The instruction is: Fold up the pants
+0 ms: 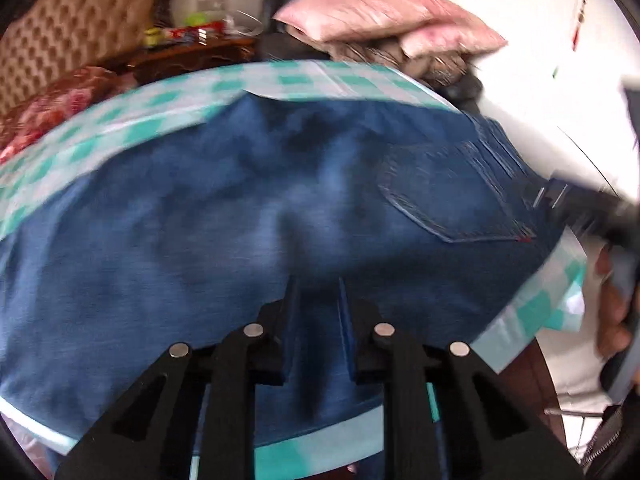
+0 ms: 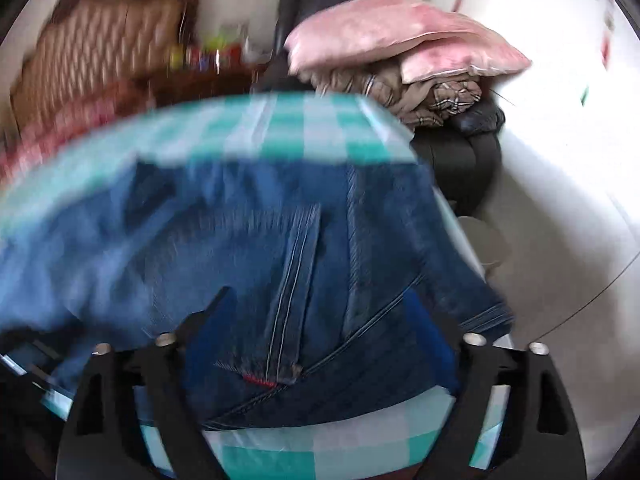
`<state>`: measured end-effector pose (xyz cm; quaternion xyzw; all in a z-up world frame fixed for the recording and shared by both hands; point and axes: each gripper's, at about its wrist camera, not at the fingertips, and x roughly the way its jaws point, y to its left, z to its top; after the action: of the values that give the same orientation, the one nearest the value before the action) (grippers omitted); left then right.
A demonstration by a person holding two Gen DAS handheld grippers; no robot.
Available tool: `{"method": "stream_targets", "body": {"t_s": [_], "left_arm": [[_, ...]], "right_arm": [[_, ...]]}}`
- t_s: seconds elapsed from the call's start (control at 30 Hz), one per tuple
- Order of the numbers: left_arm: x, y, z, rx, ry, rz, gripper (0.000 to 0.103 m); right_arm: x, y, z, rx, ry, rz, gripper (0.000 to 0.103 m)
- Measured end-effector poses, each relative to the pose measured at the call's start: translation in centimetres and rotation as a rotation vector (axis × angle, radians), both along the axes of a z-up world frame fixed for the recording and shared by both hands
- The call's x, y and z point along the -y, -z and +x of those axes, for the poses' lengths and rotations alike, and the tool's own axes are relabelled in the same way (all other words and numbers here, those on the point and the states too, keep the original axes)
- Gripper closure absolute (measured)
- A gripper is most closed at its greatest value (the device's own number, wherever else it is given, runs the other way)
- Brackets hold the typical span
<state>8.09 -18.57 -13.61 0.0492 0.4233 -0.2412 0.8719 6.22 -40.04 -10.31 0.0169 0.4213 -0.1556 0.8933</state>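
Observation:
Blue jeans (image 1: 240,216) lie spread over a table covered with a teal-and-white checked cloth (image 1: 160,108), back pocket (image 1: 448,196) up at the right end. My left gripper (image 1: 318,292) hangs just above the middle of the jeans, jaws narrowly apart with nothing between them. In the right wrist view the jeans' waist and pocket end (image 2: 296,272) fills the middle. My right gripper (image 2: 320,312) is wide open over it, its fingers straddling the pocket seam. The right gripper also shows in the left wrist view (image 1: 592,208) at the waistband.
A pile of pink pillows and folded clothes (image 1: 392,24) sits on a dark chair (image 2: 468,160) behind the table. A tufted headboard (image 1: 76,28), a red floral blanket (image 1: 60,100) and a cluttered wooden nightstand (image 1: 192,52) stand at the back left. White floor (image 2: 560,240) lies to the right.

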Motion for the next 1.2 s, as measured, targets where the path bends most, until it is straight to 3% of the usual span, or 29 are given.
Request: {"method": "stream_targets", "body": {"t_s": [0.03,0.1,0.17,0.23,0.3,0.37,0.43,0.5,0.57,0.6,0.7,0.8,0.9,0.93,1.0,1.03,1.1,1.2], "left_arm": [[-1.3,-0.4,-0.2,0.004,-0.013,-0.012,0.083],[-3.0,-1.0,-0.8,0.003,0.008,-0.071,0.083],[-3.4,-1.1,-2.4,0.033,0.065,-0.059,0.083],[-3.5,0.3,-3.1,-0.027,0.091,-0.038,0.082],[-3.8,0.9,-4.1,0.007,0.082,-0.049,0.082],[-4.0,0.8,-5.4,0.06,0.125,-0.021,0.081],[-4.7,1.0,-6.0,0.064,0.129,-0.05,0.081],[-4.9,1.0,-6.5,0.08,0.136,-0.049,0.079],[-5.3,1.1,-6.8,0.089,0.15,-0.048,0.073],[-6.1,1.0,-7.0,0.081,0.14,-0.065,0.071],[-9.0,0.1,-6.5,0.11,0.072,-0.103,0.067],[-15.2,-0.1,-4.9,0.112,-0.135,-0.136,0.064],[-19.9,1.7,-4.1,0.066,-0.255,-0.081,0.065],[-21.7,2.1,-4.4,0.07,-0.266,-0.089,0.07],[-23.8,2.0,-5.1,0.079,-0.294,-0.038,0.066],[-25.2,1.9,-5.4,0.07,-0.313,-0.023,0.06],[-27.6,1.6,-5.4,0.069,-0.383,-0.008,0.058],[-29.2,-0.1,-2.5,0.093,-0.378,0.005,0.059]], "right_arm": [[0.0,1.2,0.3,-0.041,0.005,-0.015,0.025],[0.9,2.0,-0.1,-0.026,0.018,0.03,0.022],[1.4,2.0,-0.2,-0.036,0.021,0.053,0.021],[0.8,1.7,0.0,-0.062,0.014,-0.009,0.021],[-0.3,0.7,-0.1,-0.075,0.021,-0.045,0.027],[-1.9,-1.0,-0.5,-0.007,-0.039,-0.018,0.027],[-4.9,-1.9,-0.8,0.022,-0.118,-0.03,0.027],[-8.0,-0.4,-0.7,-0.032,-0.224,-0.109,0.028],[-9.2,1.7,-0.8,-0.091,-0.236,-0.188,0.028],[-9.2,2.5,-1.4,-0.069,-0.224,-0.191,0.026],[-8.3,2.6,-1.9,-0.052,-0.184,-0.112,0.026],[-8.2,2.5,-1.3,-0.072,-0.184,-0.127,0.02],[-8.1,2.4,-0.9,-0.1,-0.189,-0.091,0.02],[-7.9,2.3,-0.5,-0.114,-0.189,-0.076,0.019],[-7.5,1.8,0.2,-0.132,-0.195,-0.057,0.019],[-7.3,1.3,0.4,-0.116,-0.196,-0.06,0.019],[-6.4,0.0,1.1,-0.064,-0.172,-0.053,0.019],[-3.7,-1.1,4.1,-0.035,-0.086,-0.006,0.019]]}}
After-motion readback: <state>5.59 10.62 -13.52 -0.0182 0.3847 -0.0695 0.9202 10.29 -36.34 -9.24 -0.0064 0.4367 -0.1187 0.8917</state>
